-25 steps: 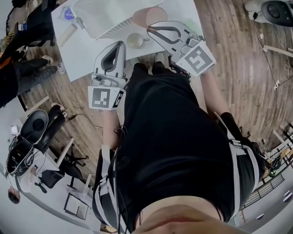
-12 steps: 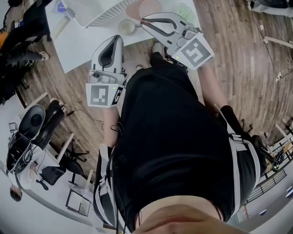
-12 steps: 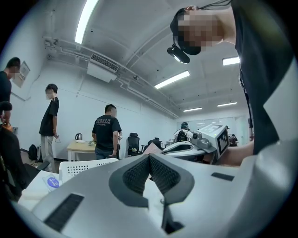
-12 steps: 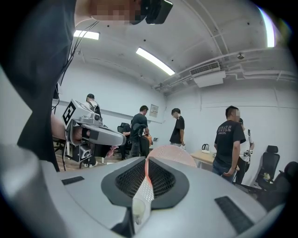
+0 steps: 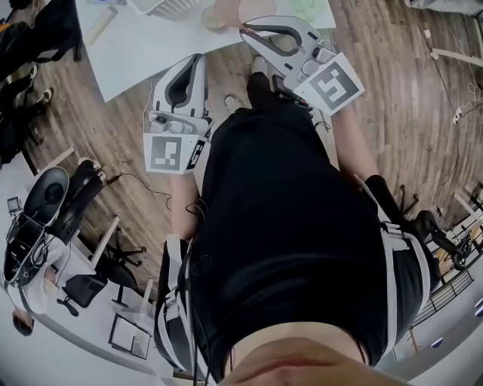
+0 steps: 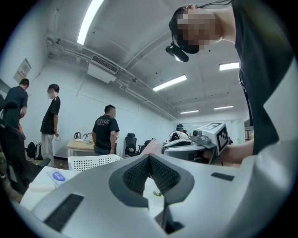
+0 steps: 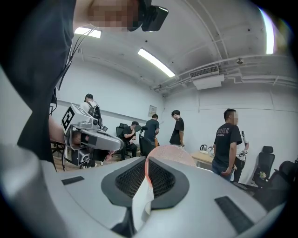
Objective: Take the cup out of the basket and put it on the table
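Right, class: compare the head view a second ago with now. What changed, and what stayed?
The table, basket and cup slid toward the view's top edge, the basket nearly out of it. Nothing was taken or let go. The left gripper and right gripper stayed shut, empty, held before the body.

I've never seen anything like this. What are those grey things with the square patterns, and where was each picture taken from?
No robot here: a person in a black shirt holds two grey grippers. The top-down picture comes from a camera on the person's head; the left gripper and right gripper point towards a white table. The other two pictures come from cameras riding on each gripper, looking along its jaws. Both pairs of jaws are together and hold nothing. On the table stands a white perforated basket. The patterned cubes are part of the grippers.
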Demonstrator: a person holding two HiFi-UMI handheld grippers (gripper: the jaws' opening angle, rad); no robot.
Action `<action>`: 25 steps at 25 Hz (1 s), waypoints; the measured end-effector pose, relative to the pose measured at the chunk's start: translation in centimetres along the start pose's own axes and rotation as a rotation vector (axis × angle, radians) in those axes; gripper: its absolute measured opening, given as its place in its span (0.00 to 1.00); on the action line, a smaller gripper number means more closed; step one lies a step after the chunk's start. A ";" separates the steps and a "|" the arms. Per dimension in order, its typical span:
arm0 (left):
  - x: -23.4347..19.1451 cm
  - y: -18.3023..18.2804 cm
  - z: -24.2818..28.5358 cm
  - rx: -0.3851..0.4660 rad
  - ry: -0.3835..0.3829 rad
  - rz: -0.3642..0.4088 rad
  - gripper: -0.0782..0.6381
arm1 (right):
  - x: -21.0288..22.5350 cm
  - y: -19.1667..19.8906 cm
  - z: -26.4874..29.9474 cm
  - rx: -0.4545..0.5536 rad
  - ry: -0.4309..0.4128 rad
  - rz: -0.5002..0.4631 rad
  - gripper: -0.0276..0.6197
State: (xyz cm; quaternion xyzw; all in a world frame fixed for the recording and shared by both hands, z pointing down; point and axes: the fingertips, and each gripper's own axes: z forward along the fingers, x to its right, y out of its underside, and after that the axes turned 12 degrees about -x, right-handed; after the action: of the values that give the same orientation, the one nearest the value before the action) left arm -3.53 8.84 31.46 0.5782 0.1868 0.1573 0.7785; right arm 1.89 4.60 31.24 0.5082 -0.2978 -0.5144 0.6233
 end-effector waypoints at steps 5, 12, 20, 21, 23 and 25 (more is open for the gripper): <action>1.1 0.8 -2.9 -0.005 0.022 -0.009 0.13 | -3.4 -0.3 -1.4 -0.013 0.015 0.043 0.10; 2.2 2.0 -4.3 -0.017 0.005 -0.016 0.13 | -5.7 1.1 -4.2 0.002 -0.005 0.136 0.10; 4.0 1.0 -3.3 -0.002 -0.013 -0.031 0.13 | -5.5 0.7 -6.5 0.015 -0.027 0.096 0.09; 4.5 0.8 -3.0 -0.003 -0.007 -0.022 0.13 | -5.4 0.8 -6.9 0.016 -0.027 0.098 0.09; 5.1 0.6 -2.6 -0.002 0.001 -0.007 0.13 | -5.1 1.0 -7.4 0.021 -0.024 0.107 0.09; 5.5 0.6 -2.5 -0.001 0.000 -0.009 0.14 | -5.0 1.5 -7.8 0.024 -0.026 0.125 0.09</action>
State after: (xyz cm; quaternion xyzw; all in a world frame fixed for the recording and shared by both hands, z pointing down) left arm 0.09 13.61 30.78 0.5768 0.1894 0.1541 0.7796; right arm 7.90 11.86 30.97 0.4893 -0.3432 -0.4774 0.6442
